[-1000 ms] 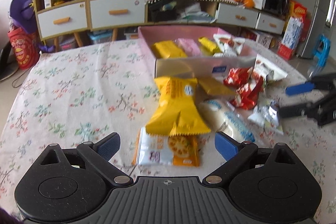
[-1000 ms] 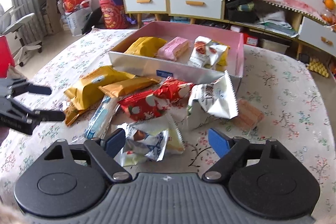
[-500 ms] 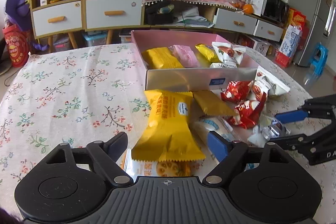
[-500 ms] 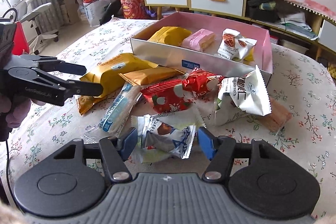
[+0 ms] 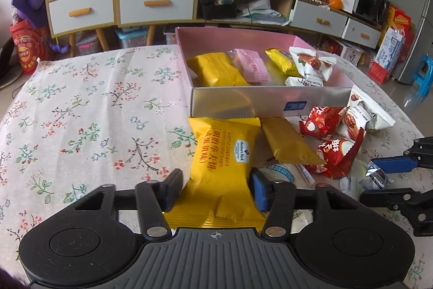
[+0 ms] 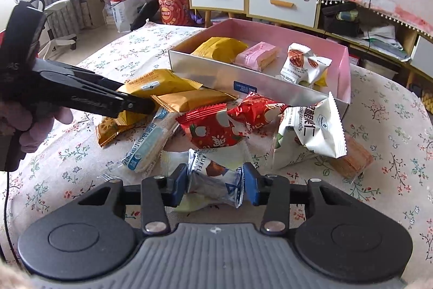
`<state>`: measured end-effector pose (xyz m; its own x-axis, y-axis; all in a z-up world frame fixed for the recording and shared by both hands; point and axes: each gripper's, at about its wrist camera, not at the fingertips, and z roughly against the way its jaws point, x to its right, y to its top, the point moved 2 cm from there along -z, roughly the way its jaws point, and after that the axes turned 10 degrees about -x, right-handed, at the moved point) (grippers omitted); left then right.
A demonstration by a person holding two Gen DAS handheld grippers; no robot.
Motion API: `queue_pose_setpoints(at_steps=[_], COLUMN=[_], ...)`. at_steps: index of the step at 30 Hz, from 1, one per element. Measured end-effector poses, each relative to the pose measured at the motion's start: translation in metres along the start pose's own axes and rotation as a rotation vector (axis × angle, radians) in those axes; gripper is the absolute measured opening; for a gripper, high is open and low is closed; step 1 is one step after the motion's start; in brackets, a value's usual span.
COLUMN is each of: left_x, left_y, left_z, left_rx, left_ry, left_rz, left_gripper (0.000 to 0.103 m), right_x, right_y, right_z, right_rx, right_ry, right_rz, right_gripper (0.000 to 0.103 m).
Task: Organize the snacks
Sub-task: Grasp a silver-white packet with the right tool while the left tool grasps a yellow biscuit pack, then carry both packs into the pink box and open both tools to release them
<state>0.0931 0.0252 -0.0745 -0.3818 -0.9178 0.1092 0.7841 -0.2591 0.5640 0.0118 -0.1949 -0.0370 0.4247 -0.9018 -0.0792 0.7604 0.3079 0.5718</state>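
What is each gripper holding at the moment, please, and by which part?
The left gripper clamps the yellow wafer packet across its near, lower half. The right gripper pinches the silver-blue truffle packet across its crumpled middle.

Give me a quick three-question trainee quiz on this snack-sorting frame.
1. True or false: the pink box holds no snacks yet.
2. The right tongs are pinching: A) nothing, B) a silver truffle packet, C) the box wall.
3. Fill in: the big yellow packet between the left tongs lies ___ the box.
Key: 1 false; 2 B; 3 outside, just in front of it.
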Motion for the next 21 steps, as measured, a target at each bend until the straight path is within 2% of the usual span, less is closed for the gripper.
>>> queue_pose_setpoints(at_steps=[7, 21], left_x=[0.008, 0.012], left_y=[0.003, 0.008], left_z=[0.003, 0.030], left_rx=[-0.025, -0.036], left_ry=[0.024, -0.003], left_rz=[0.014, 0.075], left_gripper=[0.036, 0.034], right_x=[-0.007, -0.004], right_y=[0.000, 0.008], right_z=[0.002, 0.017], right_rx=[0.003, 0.037], right_ry=[-0.006, -0.013], right_rz=[0.041, 0.012], right_gripper=[0.035, 0.034])
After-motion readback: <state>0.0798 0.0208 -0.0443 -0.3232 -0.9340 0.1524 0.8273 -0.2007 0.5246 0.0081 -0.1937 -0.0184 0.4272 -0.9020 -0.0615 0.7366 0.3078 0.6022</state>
